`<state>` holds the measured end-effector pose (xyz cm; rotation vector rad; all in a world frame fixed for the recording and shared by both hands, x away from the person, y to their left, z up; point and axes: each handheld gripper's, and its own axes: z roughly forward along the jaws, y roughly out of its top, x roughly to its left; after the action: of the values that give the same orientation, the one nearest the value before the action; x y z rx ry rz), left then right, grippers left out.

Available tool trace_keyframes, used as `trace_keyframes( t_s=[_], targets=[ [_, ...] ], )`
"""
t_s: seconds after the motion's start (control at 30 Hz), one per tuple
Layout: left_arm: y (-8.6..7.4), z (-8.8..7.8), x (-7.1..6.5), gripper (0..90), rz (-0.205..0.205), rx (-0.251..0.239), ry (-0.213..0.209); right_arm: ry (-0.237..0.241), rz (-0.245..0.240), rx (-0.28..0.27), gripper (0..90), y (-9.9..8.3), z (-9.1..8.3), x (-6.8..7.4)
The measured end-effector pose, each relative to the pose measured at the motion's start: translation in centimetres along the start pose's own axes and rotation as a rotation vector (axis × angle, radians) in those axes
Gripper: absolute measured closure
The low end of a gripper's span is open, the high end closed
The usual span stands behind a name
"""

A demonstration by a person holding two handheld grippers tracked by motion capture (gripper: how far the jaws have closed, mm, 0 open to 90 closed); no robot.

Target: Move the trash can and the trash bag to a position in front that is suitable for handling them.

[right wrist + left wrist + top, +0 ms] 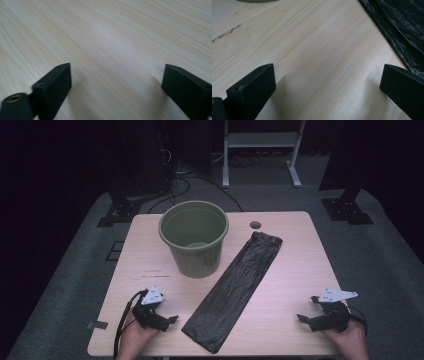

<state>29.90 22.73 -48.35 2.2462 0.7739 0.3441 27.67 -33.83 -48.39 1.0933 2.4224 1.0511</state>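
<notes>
A green plastic bin point(194, 237) stands upright on the light wooden table point(300, 265), left of centre. A flat black bin bag point(235, 287) lies diagonally from the table's back right of centre to its front edge. My left gripper point(172, 319) rests near the front left, just left of the bag's near end, held by a hand. Its jaws stand wide apart over bare wood point(327, 75), with the bag's edge point(402, 32) at the right. My right gripper point(302, 318) sits near the front right corner, open, with bare wood between its fingers point(53, 85).
A round cable hole point(255, 225) sits in the table behind the bag. Beyond the table are a white shelf frame point(262, 150), black stand bases point(347, 207) and cables on grey carpet. Bare wood lies to the right of the bag.
</notes>
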Motion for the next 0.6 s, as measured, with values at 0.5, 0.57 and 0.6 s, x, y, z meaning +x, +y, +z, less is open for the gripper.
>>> trace_keyframes(
  t_s=[0.5,0.57,0.6],
  targets=[
    [0.0,0.0,0.0,0.0,0.0,0.0,0.0,0.041,-0.032,-0.077,25.2,3.2,0.4,1.9],
    [0.0,0.0,0.0,0.0,0.0,0.0,0.0,0.045,-0.036,-0.08,25.6,3.6,0.6,2.1],
    [0.0,0.0,0.0,0.0,0.0,0.0,0.0,0.046,-0.04,-0.079,25.9,3.9,0.9,2.2]
  ],
)
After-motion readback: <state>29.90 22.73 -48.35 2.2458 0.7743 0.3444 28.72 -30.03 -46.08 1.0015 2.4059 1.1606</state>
